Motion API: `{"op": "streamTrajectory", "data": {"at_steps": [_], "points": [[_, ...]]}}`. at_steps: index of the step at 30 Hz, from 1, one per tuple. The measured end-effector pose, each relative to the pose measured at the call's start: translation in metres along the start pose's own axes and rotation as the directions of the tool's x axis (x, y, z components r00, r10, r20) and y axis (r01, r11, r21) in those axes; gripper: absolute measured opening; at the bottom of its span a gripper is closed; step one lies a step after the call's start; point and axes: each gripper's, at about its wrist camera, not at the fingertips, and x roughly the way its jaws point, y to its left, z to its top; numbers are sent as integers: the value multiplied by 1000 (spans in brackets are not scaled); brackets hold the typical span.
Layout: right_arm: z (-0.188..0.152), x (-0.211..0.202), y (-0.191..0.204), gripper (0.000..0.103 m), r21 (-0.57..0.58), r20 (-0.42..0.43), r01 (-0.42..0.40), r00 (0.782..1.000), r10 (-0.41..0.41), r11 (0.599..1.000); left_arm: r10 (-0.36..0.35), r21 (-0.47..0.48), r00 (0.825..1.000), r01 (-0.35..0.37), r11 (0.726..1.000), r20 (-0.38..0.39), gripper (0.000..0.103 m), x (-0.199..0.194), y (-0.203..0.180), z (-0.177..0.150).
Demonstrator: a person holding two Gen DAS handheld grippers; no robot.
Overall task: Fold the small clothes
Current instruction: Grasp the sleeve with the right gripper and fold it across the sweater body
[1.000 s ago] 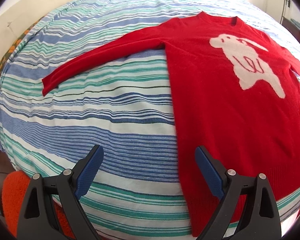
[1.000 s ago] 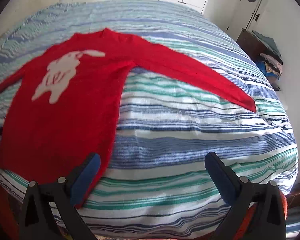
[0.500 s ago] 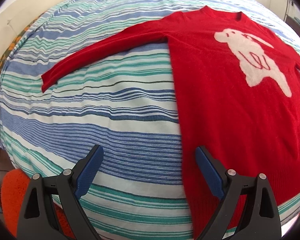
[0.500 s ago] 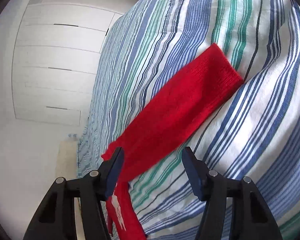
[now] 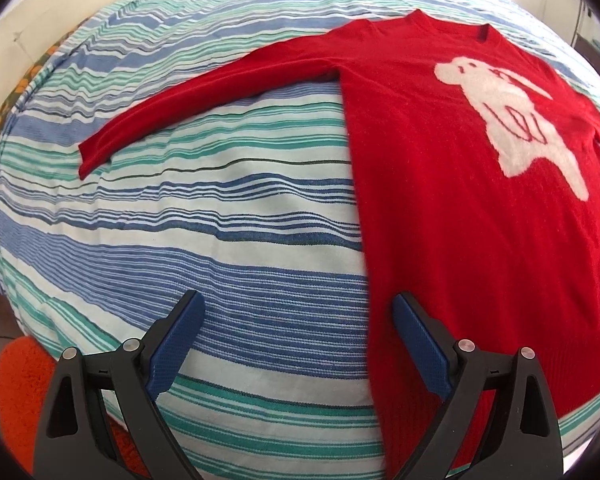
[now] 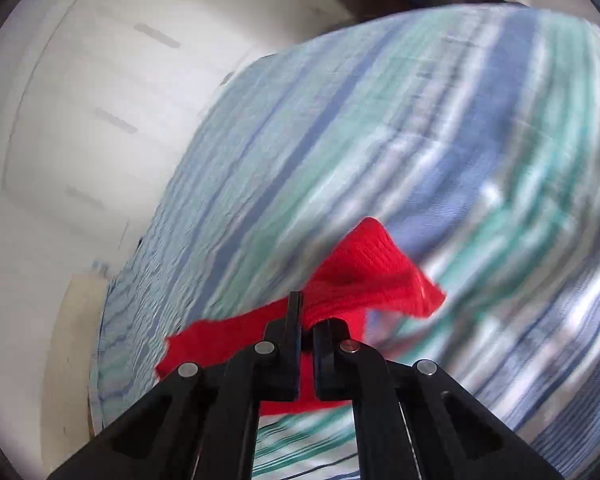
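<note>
Right hand-held gripper (image 6: 307,326): I read the jaws as closed down on the cuff end of the sweater's sleeve (image 6: 374,276), with red knit bunched between the pads and the cuff standing clear of the striped bedspread (image 6: 480,152). This view is motion-blurred, so I cannot tell how deep the bite goes.

Left hand-held gripper (image 5: 296,344): jaws wide apart, holding nothing, hovering over the near edge of the bed. Its right finger (image 5: 418,346) sits over the hem side of the red sweater (image 5: 480,240).

The sweater lies flat, face up, white dog motif (image 5: 512,120) showing. The other sleeve (image 5: 204,100) stretches out straight across the stripes, cuff far from the body.

Step in hand, as I judge it: first sleeve fold. The next move calls for carrying the gripped cuff across onto the chest panel, then releasing. Beyond the bed: white cupboard doors (image 6: 100,120).
</note>
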Motion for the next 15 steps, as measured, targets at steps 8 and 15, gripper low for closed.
{"op": "streamTrajectory", "data": {"at_steps": [8,15], "points": [[-92,105,250,59,-289,-475,-450,834,282,845,-30,-49,1000,30,998,7,96,-5,13,1],[-119,141,218,66,-195,-496,-387,832,250,901,-81,-123,997,79,989,-12,96,-2,25,4]]}}
